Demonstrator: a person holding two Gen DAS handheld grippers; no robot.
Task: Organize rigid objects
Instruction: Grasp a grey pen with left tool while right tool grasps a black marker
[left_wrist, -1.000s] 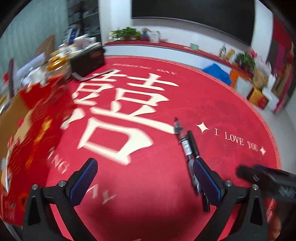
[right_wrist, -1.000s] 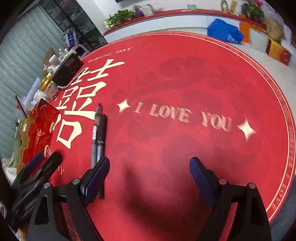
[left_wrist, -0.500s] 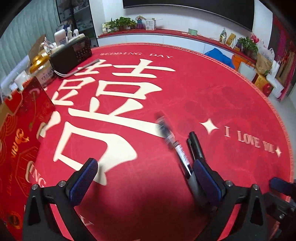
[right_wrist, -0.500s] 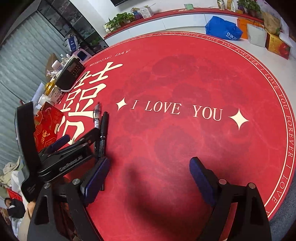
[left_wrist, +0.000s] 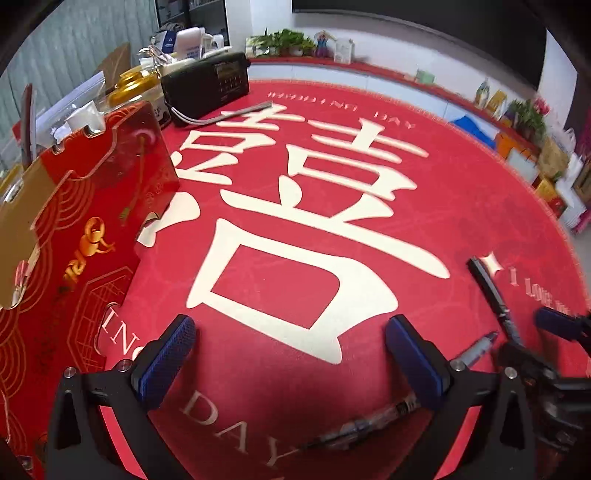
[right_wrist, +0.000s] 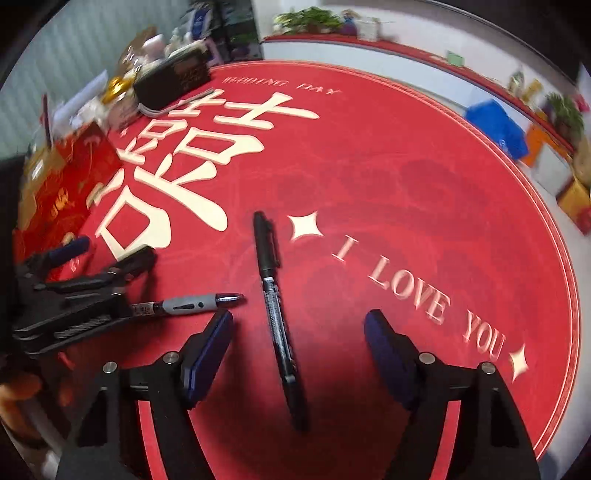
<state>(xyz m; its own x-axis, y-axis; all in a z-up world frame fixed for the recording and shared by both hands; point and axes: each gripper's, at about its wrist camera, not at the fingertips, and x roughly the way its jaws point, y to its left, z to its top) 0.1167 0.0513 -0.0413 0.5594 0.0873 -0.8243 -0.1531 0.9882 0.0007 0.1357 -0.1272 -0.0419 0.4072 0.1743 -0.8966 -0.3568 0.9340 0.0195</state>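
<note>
A black marker (right_wrist: 273, 295) lies on the red mat (right_wrist: 388, 184), lengthwise between the fingers of my right gripper (right_wrist: 299, 350). Its jaws are closing, and the pads stand clear of the marker on both sides. A grey pen (right_wrist: 184, 304) lies crosswise to the left, its tail hidden under my left gripper (right_wrist: 110, 251). In the left wrist view my left gripper (left_wrist: 290, 350) is open with only mat between its fingers. The grey pen (left_wrist: 369, 421) runs beneath its right finger, and the black marker (left_wrist: 491, 291) lies beyond, near the right gripper (left_wrist: 554, 325).
A red gift box (left_wrist: 74, 221) stands along the mat's left side. Behind it are a black radio (left_wrist: 207, 88) and a gold-lidded jar (left_wrist: 129, 85) among clutter. A ledge with plants (left_wrist: 280, 37) runs along the far wall.
The grey pen, first side by side with the black marker, now lies crosswise. My left gripper has shifted left toward the box. My right gripper has moved over the marker and its jaws have narrowed.
</note>
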